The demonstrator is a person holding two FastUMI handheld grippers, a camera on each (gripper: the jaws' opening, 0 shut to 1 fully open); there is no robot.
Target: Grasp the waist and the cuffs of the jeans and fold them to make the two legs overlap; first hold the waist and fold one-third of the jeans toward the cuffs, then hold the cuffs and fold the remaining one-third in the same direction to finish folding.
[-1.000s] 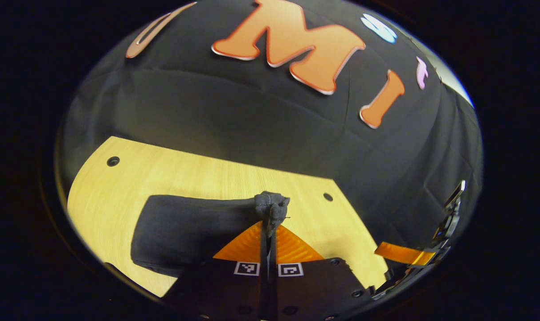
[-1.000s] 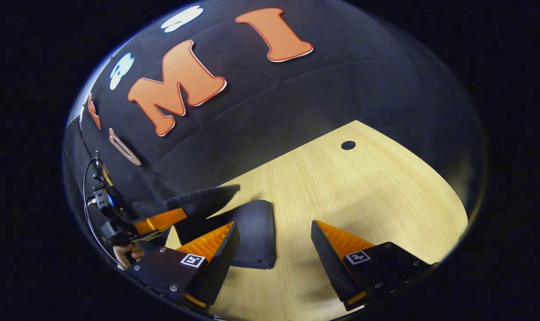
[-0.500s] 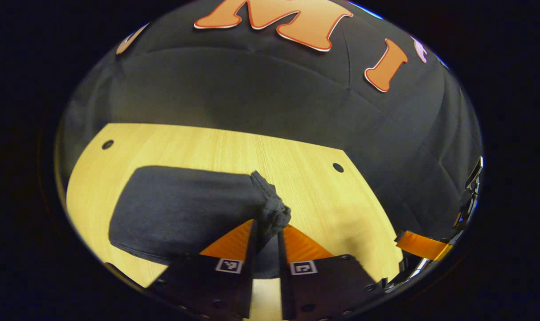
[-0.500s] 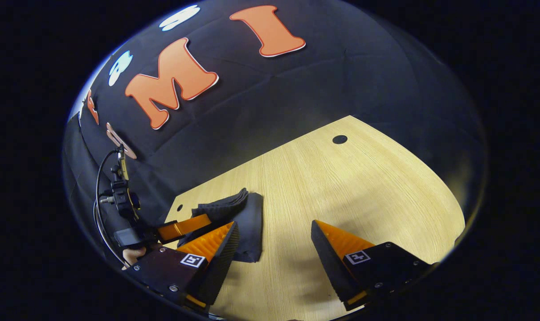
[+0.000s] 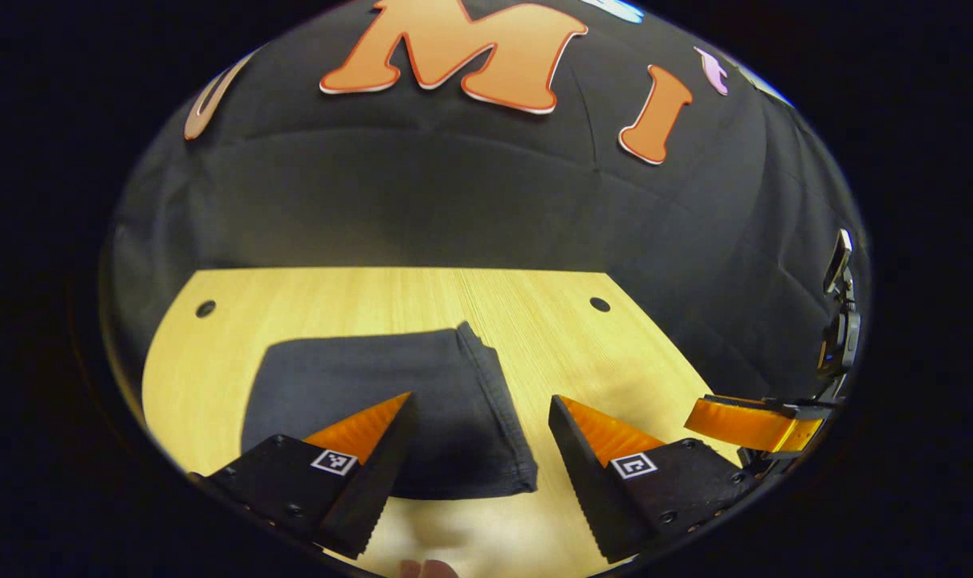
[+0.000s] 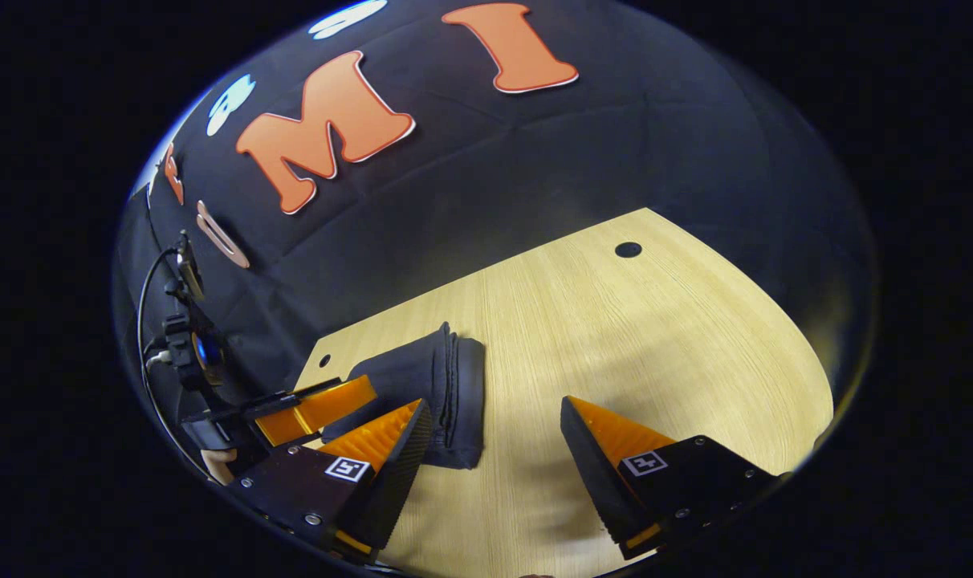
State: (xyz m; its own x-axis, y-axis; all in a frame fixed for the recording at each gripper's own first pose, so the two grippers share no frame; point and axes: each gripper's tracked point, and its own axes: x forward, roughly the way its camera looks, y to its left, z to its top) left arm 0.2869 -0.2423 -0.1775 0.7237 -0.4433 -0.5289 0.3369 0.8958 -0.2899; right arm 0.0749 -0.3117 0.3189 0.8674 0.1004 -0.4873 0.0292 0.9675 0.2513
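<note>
Left gripper (image 5: 480, 417): jaws spread wide, nothing between the fingers. In the left gripper view its two fingers frame the near right corner of the jeans (image 5: 390, 401) without touching the cloth. The left finger stands in front of the dark fabric; the right finger stands over bare table (image 5: 326, 297).

Right gripper (image 6: 494, 421): jaws likewise released, nothing held. In the right gripper view both fingers sit above the wooden surface — the left one just beside the near edge of the jeans (image 6: 442, 385), the right one well apart from them.

Jeans: folded into a compact dark rectangle lying flat on the table (image 6: 615, 337). In the left gripper view the bundle has a rounded left end and a straight, seamed right edge. In the right gripper view that edge shows as a stack of several layers facing the camera. No part is lifted.

Cross views: the right gripper (image 5: 743, 421) appears at the right edge of the left gripper view, beside the table. The left gripper (image 6: 310, 409) appears at the lower left of the right gripper view, near the bundle, with part of a hand (image 6: 217, 457) below it.

Table: light wood grain, with round holes near its far corners.
</note>
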